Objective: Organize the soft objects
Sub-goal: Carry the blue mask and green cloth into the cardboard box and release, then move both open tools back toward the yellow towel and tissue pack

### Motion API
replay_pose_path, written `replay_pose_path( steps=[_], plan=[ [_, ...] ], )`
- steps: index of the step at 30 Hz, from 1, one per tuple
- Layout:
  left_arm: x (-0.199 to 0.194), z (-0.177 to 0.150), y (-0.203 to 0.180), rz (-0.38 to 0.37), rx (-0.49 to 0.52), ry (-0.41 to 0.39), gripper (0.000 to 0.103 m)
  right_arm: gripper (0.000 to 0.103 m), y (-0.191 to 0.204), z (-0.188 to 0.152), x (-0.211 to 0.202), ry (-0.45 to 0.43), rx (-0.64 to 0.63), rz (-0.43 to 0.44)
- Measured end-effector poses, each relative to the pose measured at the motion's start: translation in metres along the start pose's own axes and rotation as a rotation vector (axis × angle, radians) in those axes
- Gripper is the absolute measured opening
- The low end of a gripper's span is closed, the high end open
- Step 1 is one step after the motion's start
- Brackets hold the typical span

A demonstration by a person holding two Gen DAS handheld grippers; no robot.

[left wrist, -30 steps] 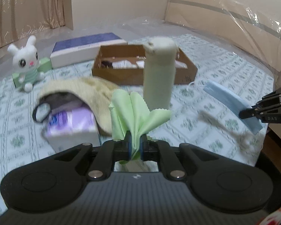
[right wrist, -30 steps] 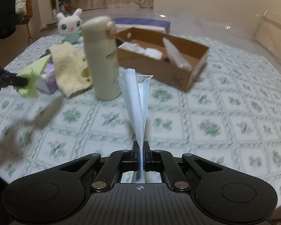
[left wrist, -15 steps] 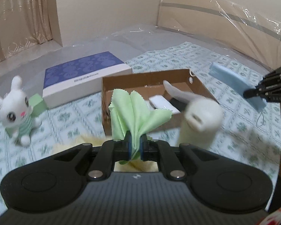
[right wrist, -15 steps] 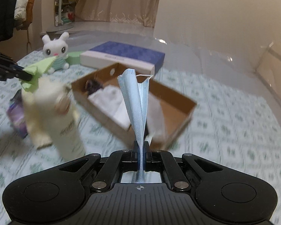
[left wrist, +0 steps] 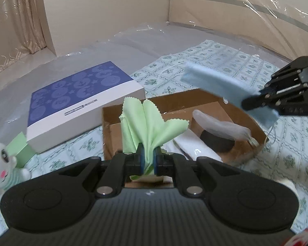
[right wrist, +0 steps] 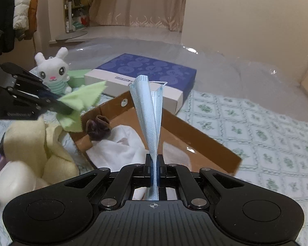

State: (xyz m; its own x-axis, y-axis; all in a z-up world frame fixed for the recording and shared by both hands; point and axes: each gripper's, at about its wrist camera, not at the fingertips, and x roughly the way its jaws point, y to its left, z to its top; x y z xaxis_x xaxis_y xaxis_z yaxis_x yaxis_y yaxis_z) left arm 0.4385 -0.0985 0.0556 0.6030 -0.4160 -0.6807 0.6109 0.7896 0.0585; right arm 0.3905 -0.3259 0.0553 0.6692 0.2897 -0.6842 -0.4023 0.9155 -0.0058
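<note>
left claw (left wrist: 148, 160) squeezed tight on green cloth (left wrist: 147, 123), right claw (right wrist: 154, 173) squeezed tight on blue mask (right wrist: 148, 114); both held up over cardboard box (right wrist: 195, 137), probably for dropping in.

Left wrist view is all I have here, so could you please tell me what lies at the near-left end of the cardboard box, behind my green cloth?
Observer: A dark brown crumpled fabric piece lies in that end of the cardboard box, beside white cloth.
Operator: Thanks. Is anything on the bed left of the box?
Observer: Yes, a pale yellow towel is heaped there, under the left gripper.
Operator: How does the right gripper hold the mask?
Observer: The right gripper is shut on the blue face mask, which stands folded above the box.
</note>
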Motion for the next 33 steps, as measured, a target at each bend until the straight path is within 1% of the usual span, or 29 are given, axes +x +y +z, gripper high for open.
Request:
replay_pose_path(
  steps=[3, 7, 10, 11, 12, 13, 18, 19, 20, 21, 22, 23, 24, 26, 33],
  plan=[
    [0.019, 0.004, -0.001, 0.007, 0.000, 0.012, 0.007, 0.003, -0.005, 0.007, 0.016, 0.002, 0.026, 0.009],
    [0.040, 0.004, -0.002, 0.013, -0.011, 0.024, 0.008, 0.003, -0.010, 0.017, 0.021, -0.048, 0.042, 0.019],
    [0.052, 0.003, -0.003, 0.017, -0.018, 0.029, 0.012, 0.003, -0.010, 0.024, 0.024, -0.064, 0.024, 0.021],
    [0.055, 0.002, -0.002, 0.019, -0.021, 0.029, 0.015, 0.003, -0.009, 0.025, 0.027, -0.060, 0.018, 0.022],
    [0.058, 0.001, -0.002, 0.022, -0.027, 0.034, 0.025, 0.003, -0.008, 0.025, 0.031, -0.052, 0.011, 0.020],
    [0.060, 0.000, -0.002, 0.027, -0.031, 0.040, 0.032, 0.003, -0.007, 0.023, 0.035, -0.041, 0.006, 0.016],
    [0.060, -0.009, -0.002, 0.033, -0.024, 0.049, 0.033, 0.003, -0.014, 0.006, 0.061, 0.032, 0.043, 0.034],
    [0.058, -0.011, -0.001, 0.036, -0.024, 0.049, 0.033, 0.005, -0.016, 0.002, 0.064, 0.047, 0.049, 0.045],
    [0.057, -0.012, 0.000, 0.038, -0.026, 0.050, 0.033, 0.009, -0.017, 0.000, 0.067, 0.060, 0.054, 0.053],
    [0.055, -0.014, 0.001, 0.040, -0.032, 0.051, 0.033, 0.029, -0.018, -0.002, 0.068, 0.066, 0.060, 0.052],
    [0.052, -0.015, 0.003, 0.042, -0.038, 0.049, 0.033, 0.058, -0.019, -0.004, 0.067, 0.063, 0.070, 0.051],
    [0.049, -0.015, 0.004, 0.046, -0.044, 0.044, 0.033, 0.067, -0.021, -0.006, 0.065, 0.047, 0.084, 0.052],
    [0.047, -0.016, 0.006, 0.049, -0.049, 0.040, 0.033, 0.072, -0.023, -0.008, 0.061, 0.028, 0.098, 0.054],
    [0.041, -0.017, 0.008, 0.055, -0.056, 0.032, 0.033, 0.072, -0.025, -0.008, 0.056, 0.024, 0.110, 0.053],
    [0.012, -0.020, 0.007, 0.071, -0.058, 0.005, 0.036, 0.072, -0.023, -0.019, 0.026, 0.000, 0.123, 0.008]
  ],
)
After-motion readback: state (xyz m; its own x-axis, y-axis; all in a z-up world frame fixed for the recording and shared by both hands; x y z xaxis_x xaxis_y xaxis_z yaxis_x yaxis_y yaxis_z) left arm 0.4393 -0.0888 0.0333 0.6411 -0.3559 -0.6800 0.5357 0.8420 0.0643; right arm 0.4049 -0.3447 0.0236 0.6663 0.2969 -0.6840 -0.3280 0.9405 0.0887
